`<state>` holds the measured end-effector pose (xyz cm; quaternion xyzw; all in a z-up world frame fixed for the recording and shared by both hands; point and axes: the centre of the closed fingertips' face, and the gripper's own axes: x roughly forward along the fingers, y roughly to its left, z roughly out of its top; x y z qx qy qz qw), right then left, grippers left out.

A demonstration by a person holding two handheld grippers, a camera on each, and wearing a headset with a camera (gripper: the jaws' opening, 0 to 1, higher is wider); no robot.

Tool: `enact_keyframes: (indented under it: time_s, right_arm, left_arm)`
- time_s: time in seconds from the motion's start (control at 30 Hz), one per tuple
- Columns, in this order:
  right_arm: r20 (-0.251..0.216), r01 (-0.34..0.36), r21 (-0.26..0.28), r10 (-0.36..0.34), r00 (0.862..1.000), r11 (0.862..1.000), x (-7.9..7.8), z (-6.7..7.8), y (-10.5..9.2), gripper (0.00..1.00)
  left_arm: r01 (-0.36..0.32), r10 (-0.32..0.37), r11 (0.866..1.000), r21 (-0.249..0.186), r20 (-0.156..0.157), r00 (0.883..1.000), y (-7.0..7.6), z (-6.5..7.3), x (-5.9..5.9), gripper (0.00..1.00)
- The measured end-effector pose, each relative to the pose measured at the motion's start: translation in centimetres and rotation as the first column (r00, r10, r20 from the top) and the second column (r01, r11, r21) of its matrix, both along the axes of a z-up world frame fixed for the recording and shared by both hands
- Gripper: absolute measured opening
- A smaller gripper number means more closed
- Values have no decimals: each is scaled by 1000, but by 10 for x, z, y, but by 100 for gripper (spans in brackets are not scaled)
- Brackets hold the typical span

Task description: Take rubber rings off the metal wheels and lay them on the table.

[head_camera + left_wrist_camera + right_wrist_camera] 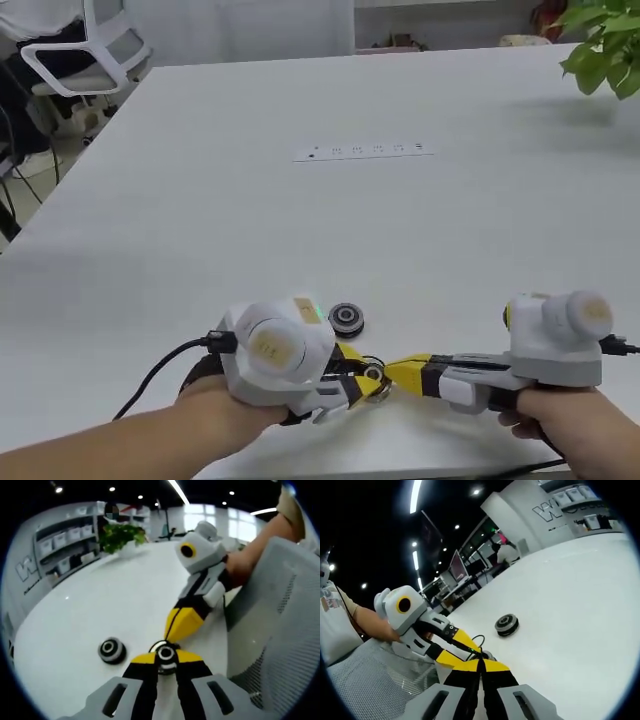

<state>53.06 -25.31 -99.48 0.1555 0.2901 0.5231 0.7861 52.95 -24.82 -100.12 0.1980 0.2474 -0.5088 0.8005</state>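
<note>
A small metal wheel [166, 655] with a black rubber ring sits clamped in my left gripper [166, 657], just above the white table [300, 230] near its front edge. My right gripper [481, 661] comes in from the opposite side. Its yellow jaws are shut, with their tips on that wheel's rim, pinching the ring. In the head view the left gripper [366, 378] and the right gripper [390, 372] meet tip to tip. A second wheel [347, 318], its ring still on, lies flat on the table just beyond them. The same wheel [506, 624] shows in the right gripper view.
A white socket strip [365, 151] is set into the table's middle. A green plant [605, 45] stands at the far right corner and an office chair [85, 55] at the far left. A grey mesh chair back [280, 620] is close beside the hands.
</note>
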Motion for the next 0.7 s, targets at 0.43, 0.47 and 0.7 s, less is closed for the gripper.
enact_keyframes:
  time_s: [0.43, 0.47, 0.7]
  right_arm:
    - [-4, 14, 5, -14, 1000, 1000, 2, 2, -3, 0]
    - [-3, 14, 6, -14, 1000, 1000, 2, 2, -3, 0]
    - [1, 10, 16, -10, 1000, 1000, 0, 9, -3, 0]
  left_arm:
    - [15, -16, 999, -31, -39, 999, 5, 13, -4, 23]
    - [14, -16, 999, -36, -41, 999, 5, 16, -5, 24]
    - [5, -7, 997, -79, -33, 999, 11, 36, -8, 35]
